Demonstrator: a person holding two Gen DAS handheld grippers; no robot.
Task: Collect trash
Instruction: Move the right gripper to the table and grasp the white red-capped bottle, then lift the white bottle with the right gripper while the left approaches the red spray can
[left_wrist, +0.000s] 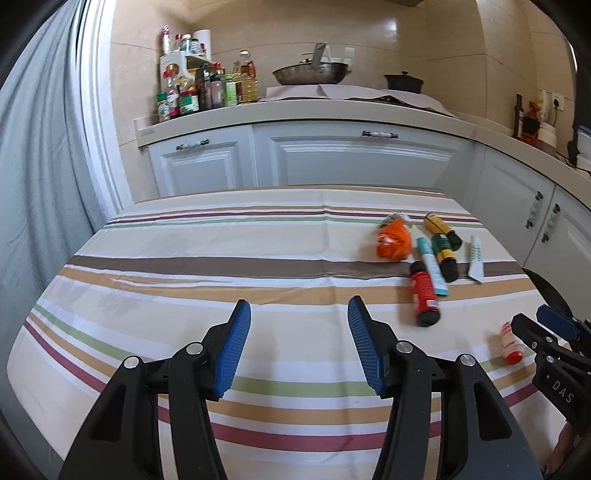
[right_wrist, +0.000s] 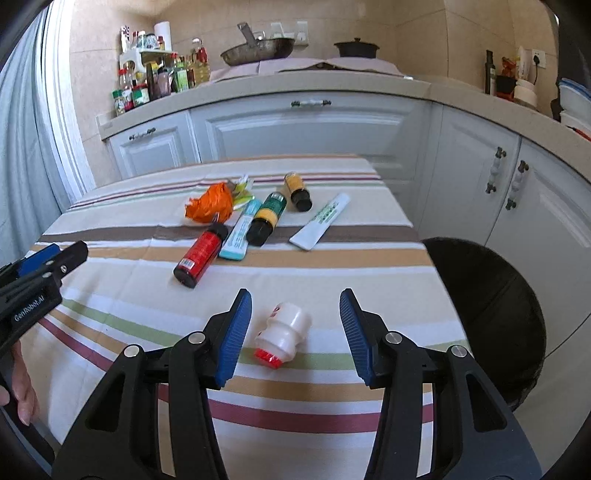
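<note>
A small white bottle with a red foil top (right_wrist: 282, 335) lies on the striped tablecloth (right_wrist: 332, 391), between the open jaws of my right gripper (right_wrist: 295, 325) without touching them; it also shows in the left wrist view (left_wrist: 510, 344). Further back lie a red bottle (right_wrist: 201, 255), a teal tube (right_wrist: 240, 230), a green-and-yellow bottle (right_wrist: 267, 218), a yellow bottle (right_wrist: 298, 191), a white tube (right_wrist: 320, 221) and an orange wrapper (right_wrist: 210, 204). My left gripper (left_wrist: 299, 339) is open and empty over the cloth, left of the trash.
A black round bin (right_wrist: 491, 317) stands off the table's right edge. White kitchen cabinets (right_wrist: 306, 125) and a counter with spice bottles (left_wrist: 192, 92), a wok (left_wrist: 312, 72) and a black pot (left_wrist: 403, 82) run behind the table.
</note>
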